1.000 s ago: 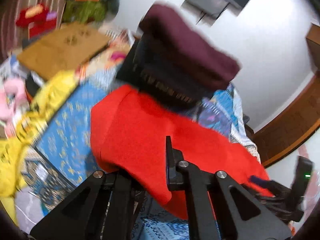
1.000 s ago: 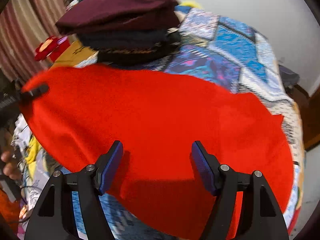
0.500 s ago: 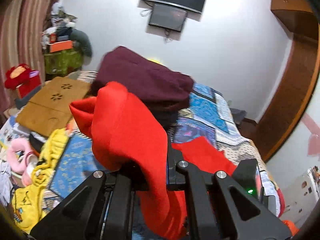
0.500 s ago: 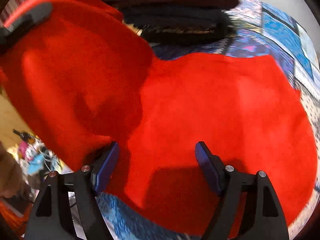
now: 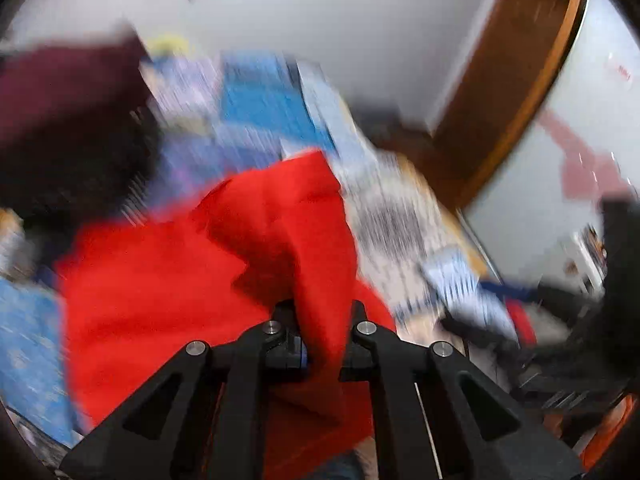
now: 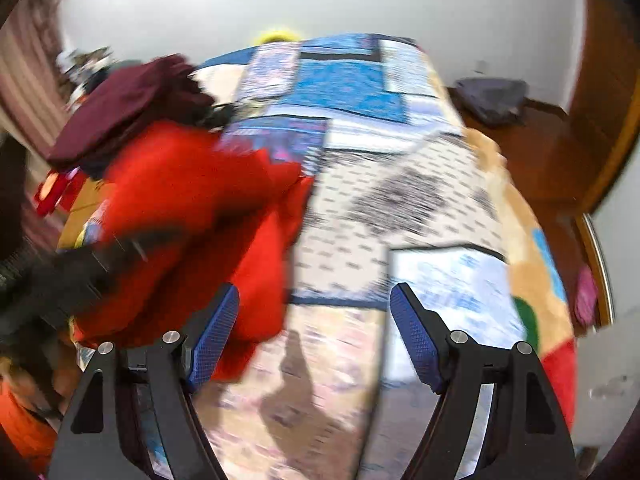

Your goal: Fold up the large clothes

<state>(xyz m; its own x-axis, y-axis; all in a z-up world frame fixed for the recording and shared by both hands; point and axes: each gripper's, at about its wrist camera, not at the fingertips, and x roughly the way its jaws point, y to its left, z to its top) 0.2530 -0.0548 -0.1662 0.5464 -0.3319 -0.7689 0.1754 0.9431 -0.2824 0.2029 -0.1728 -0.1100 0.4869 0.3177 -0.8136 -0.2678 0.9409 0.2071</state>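
Note:
A large red garment [image 5: 160, 292] lies bunched on the patchwork bedspread [image 5: 260, 108]. My left gripper [image 5: 322, 320] is shut on a fold of it, and the cloth rises in a peak just beyond the jaws. In the right wrist view the red garment [image 6: 188, 204] is at the left, folded over on itself. My right gripper [image 6: 314, 328] is open over the bare bedspread [image 6: 400, 200] with nothing between its blue pads [image 6: 214, 332]. The left view is blurred by motion.
A pile of folded dark clothes with a maroon one on top [image 6: 128, 100] sits on the bed behind the red garment. A wooden door frame [image 5: 520, 92] stands at the right. A dark bag [image 6: 492, 100] lies on the floor beyond the bed's far corner.
My left gripper has carried the red cloth across to the right, folding it over. My right gripper has swung right, off the garment, and now hangs over the bare bedspread.

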